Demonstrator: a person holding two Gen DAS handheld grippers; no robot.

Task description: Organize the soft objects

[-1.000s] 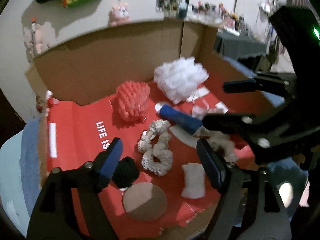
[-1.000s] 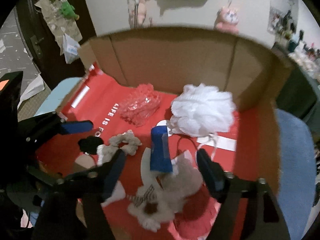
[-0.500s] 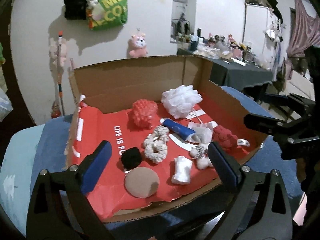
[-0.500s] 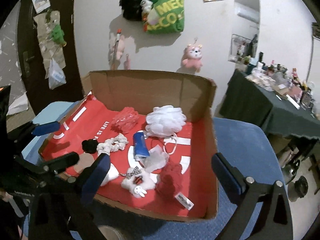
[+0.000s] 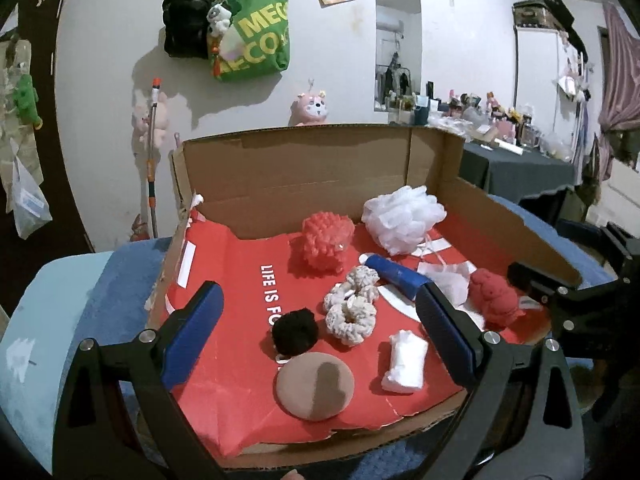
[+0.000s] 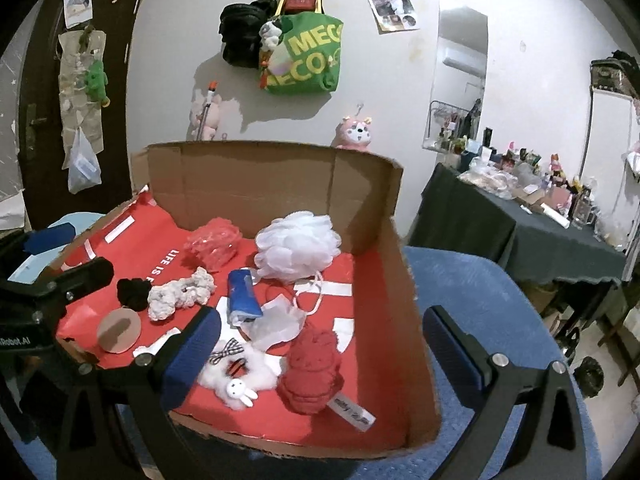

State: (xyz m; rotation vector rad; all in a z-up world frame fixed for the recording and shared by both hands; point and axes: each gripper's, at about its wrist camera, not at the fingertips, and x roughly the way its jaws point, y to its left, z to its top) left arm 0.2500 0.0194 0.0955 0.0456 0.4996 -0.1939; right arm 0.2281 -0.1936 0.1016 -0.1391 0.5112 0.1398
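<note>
Both the left gripper (image 5: 316, 328) and the right gripper (image 6: 320, 344) are held wide apart and empty before the cardboard box (image 5: 296, 168), where the soft objects, among them a white bath puff (image 5: 402, 218), are gathered, presumably for sorting.

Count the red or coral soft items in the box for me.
2: a coral mesh pouf at the back beside the white bath pouf, and a red knitted toy near the front right. Others may be hidden.
</note>
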